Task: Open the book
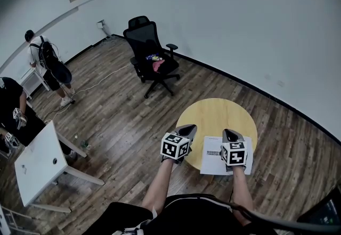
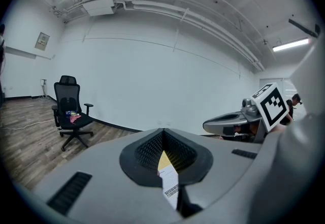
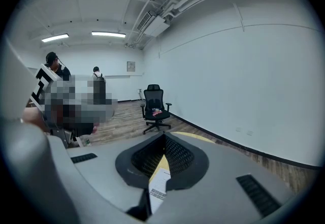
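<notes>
Lying flat, the book (image 1: 213, 155) sits under the right gripper (image 1: 231, 134).

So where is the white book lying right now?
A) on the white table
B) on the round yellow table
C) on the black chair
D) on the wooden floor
B: the head view shows the book lying flat on the round yellow table, at the table's near edge.
</notes>
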Available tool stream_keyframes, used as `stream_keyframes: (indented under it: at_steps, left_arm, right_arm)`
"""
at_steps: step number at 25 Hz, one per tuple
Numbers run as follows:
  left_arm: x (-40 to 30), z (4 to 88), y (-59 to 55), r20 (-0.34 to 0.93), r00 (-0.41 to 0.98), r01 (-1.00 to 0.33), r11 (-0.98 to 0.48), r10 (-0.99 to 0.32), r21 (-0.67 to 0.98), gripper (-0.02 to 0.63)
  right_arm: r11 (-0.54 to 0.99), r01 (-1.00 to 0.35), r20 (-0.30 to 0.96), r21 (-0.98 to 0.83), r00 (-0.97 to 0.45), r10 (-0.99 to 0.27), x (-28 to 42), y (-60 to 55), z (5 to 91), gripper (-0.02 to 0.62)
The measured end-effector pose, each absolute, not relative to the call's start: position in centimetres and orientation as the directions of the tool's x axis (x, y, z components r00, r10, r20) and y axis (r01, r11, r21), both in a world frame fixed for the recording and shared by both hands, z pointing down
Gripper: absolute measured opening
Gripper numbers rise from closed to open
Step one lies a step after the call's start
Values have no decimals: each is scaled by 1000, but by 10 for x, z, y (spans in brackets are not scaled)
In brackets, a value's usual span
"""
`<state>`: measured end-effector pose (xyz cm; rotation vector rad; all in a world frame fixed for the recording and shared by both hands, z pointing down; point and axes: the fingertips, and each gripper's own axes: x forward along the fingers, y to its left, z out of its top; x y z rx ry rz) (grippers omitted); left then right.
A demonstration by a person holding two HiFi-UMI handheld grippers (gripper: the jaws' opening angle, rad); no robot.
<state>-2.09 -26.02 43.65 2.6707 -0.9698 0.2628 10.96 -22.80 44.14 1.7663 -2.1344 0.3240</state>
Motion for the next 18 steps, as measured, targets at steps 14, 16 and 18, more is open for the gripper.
stream_keyframes:
  at_steps: [14,16,18]
  left_arm:
    - [-7,436,-255,270,772,-629,-753,-576,194,-2]
    - [-3,436,-254,272,773,-628,-754,-574,194,-2]
    - [-1,436,-253,273,773,-627,-755,-572,193,-2]
  right_arm:
    - [188,-981,400,39,-157,-903,117,-225,440,6]
    - [188,-982,400,37,-157,-903,120,-225,439,6]
    - [187,-982,400,35,-158,-903,122,-224,439,6]
